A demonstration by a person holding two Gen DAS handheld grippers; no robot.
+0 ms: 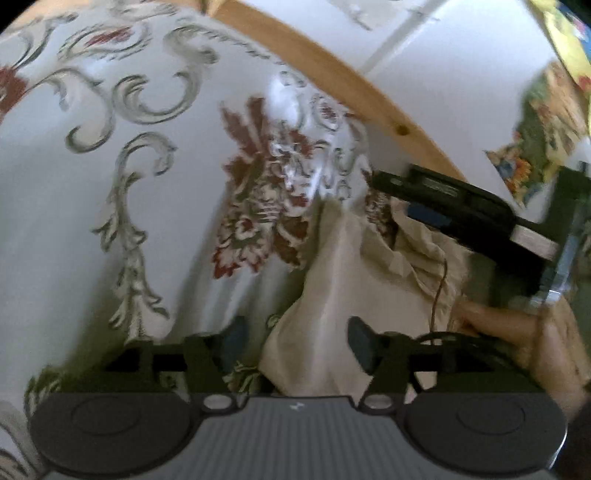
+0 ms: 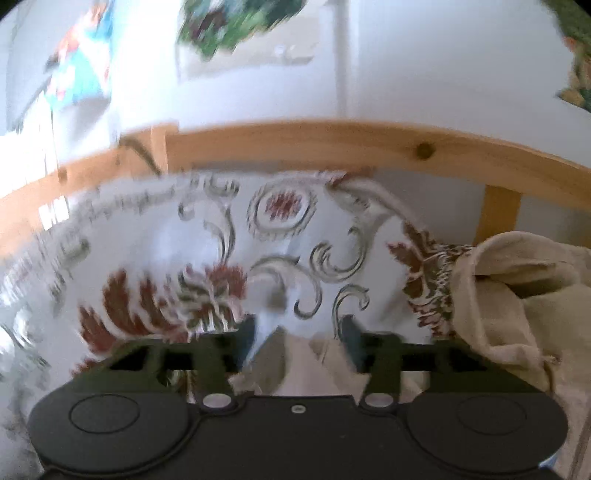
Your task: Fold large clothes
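Observation:
A crumpled beige garment (image 1: 351, 266) with a thin drawstring lies on a white bedspread (image 1: 74, 184) printed with grey scrolls and red flowers. My left gripper (image 1: 297, 343) stands open just over the garment's near fold; cloth lies between the fingers, but the pads do not press on it. The right gripper's black body (image 1: 450, 199) reaches in from the right above the garment, with a hand (image 1: 498, 325) below it. In the right wrist view my right gripper (image 2: 299, 339) is open over a beige fold, and the bulk of the garment (image 2: 517, 295) is bunched at the right.
A wooden bed rail (image 2: 332, 144) runs behind the bedspread (image 2: 166, 240), with a white wall and colourful pictures (image 2: 236, 22) above it. In the left wrist view the same rail (image 1: 332, 74) curves across the top, and a patterned cloth (image 1: 535, 140) hangs at the right.

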